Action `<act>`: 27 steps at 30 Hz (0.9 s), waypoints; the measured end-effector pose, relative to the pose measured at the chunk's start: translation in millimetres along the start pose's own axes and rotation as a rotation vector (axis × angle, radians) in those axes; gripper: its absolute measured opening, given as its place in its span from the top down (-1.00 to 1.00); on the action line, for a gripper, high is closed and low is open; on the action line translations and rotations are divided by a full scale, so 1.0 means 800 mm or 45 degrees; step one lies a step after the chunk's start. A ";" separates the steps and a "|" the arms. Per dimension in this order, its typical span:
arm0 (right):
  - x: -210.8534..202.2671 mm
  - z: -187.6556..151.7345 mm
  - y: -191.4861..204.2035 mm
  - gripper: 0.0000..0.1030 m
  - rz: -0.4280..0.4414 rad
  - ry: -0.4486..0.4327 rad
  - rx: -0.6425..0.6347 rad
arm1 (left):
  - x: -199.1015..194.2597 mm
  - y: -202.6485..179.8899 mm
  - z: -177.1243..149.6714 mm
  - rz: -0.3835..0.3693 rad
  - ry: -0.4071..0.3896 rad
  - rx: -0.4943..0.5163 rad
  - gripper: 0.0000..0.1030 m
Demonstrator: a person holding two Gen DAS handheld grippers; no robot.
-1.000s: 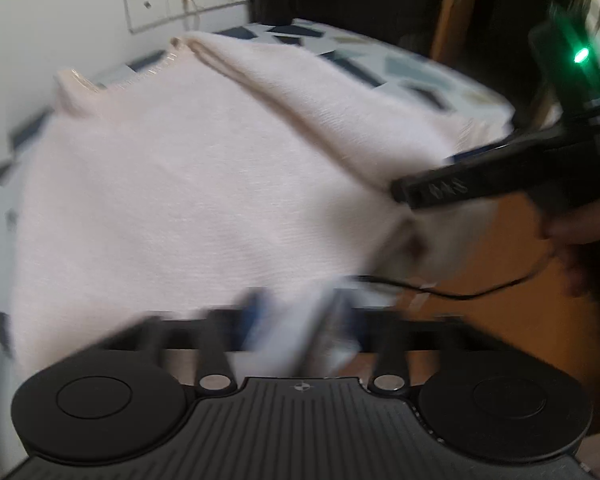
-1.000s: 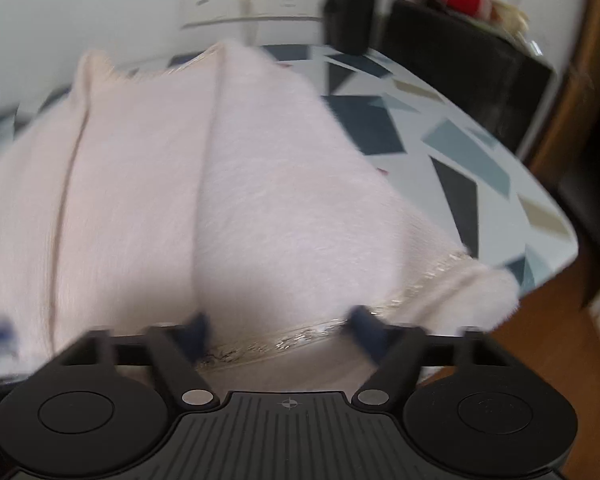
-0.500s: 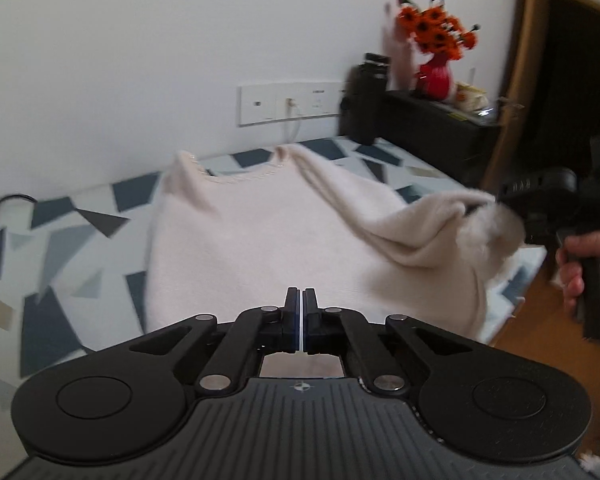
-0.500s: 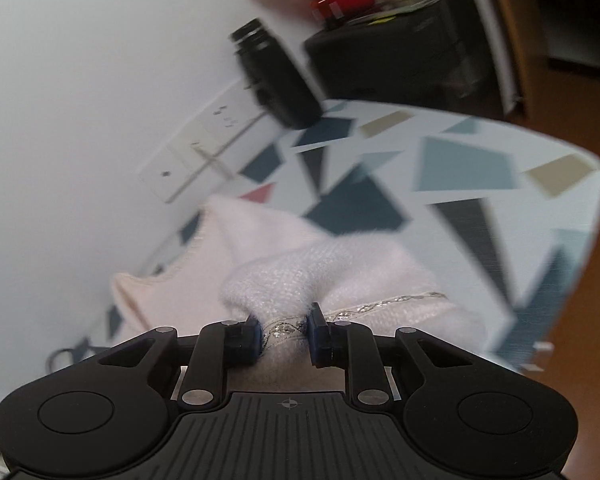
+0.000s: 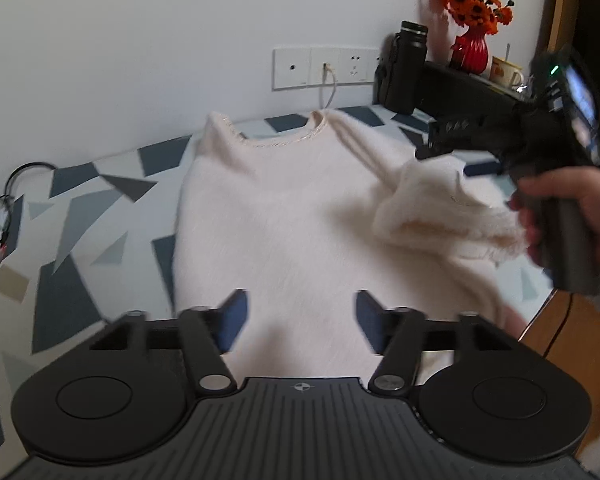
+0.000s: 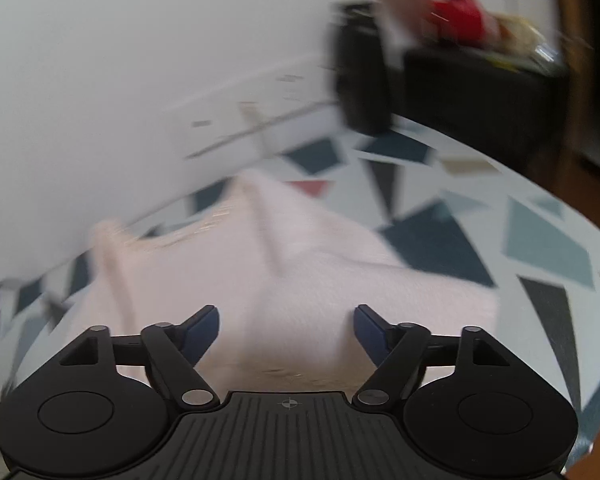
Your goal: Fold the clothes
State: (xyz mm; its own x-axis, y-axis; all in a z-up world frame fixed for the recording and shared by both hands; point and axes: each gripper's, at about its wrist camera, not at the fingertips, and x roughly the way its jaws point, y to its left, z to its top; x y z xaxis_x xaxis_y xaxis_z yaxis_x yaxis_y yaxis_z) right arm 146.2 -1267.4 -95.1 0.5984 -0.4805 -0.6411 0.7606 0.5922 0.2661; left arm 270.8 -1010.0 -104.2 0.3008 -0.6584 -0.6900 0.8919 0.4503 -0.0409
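Note:
A cream knitted sweater lies flat on the patterned table, neckline toward the wall. Its right sleeve is bunched over the body's right side. My left gripper is open and empty above the sweater's lower hem. My right gripper is open and empty over the sweater; it also shows in the left wrist view, held in a hand just above the bunched sleeve.
A black flask and a red vase of orange flowers stand at the back right by the wall sockets. Cables lie at the table's left. The table's right edge drops to a wooden floor.
Both grippers have opened: the left was shut, the right was shut on the sleeve cuff. The sleeve now rests bunched on the sweater's right side.

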 end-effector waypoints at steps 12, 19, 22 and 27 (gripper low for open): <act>0.047 -0.097 0.095 0.68 0.312 0.535 -0.336 | -0.040 0.045 -0.062 0.057 0.002 -0.122 -0.56; 0.062 -0.059 0.200 0.87 0.584 0.484 -0.527 | -0.052 0.050 -0.068 0.053 -0.024 -0.128 -0.71; 0.073 -0.034 0.279 0.87 0.741 0.440 -0.607 | -0.047 0.061 -0.060 0.126 -0.045 -0.147 -0.72; 0.112 0.012 0.394 0.87 0.913 0.346 -0.651 | -0.042 0.091 -0.038 0.276 -0.074 -0.244 -0.72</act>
State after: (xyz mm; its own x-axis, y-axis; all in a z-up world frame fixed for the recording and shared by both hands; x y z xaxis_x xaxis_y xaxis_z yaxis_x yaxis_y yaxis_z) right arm 441.6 -1129.8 -62.0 0.7548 0.2422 -0.6096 -0.0123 0.9344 0.3561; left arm 315.7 -936.6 -106.4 0.5010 -0.5657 -0.6550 0.7266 0.6861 -0.0367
